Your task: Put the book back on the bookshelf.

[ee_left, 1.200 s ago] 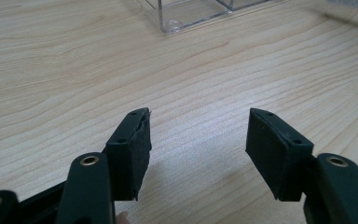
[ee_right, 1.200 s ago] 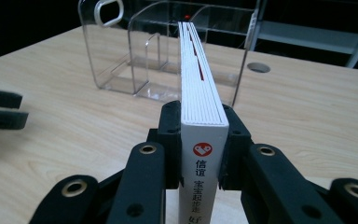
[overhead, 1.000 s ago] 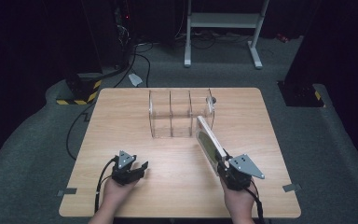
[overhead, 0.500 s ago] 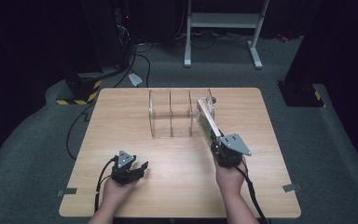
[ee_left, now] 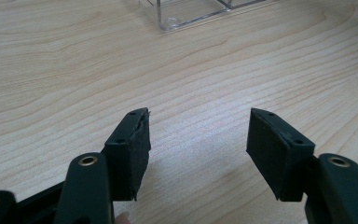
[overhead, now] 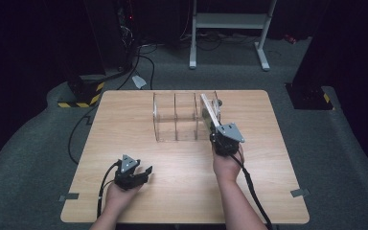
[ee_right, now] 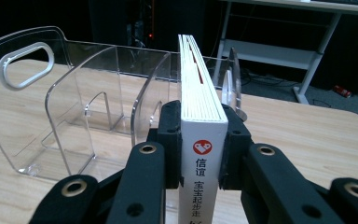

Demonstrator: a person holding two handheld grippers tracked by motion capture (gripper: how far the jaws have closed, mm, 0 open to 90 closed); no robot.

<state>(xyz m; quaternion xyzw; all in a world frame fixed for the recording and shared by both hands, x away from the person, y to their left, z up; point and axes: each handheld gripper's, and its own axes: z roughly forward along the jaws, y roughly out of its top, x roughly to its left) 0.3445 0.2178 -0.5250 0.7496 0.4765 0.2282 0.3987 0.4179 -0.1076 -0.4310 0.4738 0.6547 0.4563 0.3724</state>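
Observation:
My right gripper is shut on a white book, held upright on its edge with the spine toward the camera. The book points into the right end of a clear acrylic rack with several dividers, standing at the table's far middle. In the right gripper view the rack lies just ahead and to the left, and the book's front end is level with its rightmost divider. My left gripper rests low at the table's near left, open, with bare wood between its pads.
The wooden table has open room to the left and in front of the rack. Its right edge lies a short way beyond the right hand. Cables and a white metal stand are on the dark floor behind the table.
My right gripper has carried the book away from the near right of the table, forward and leftward to the rack's right end. The left gripper has stayed where it was.

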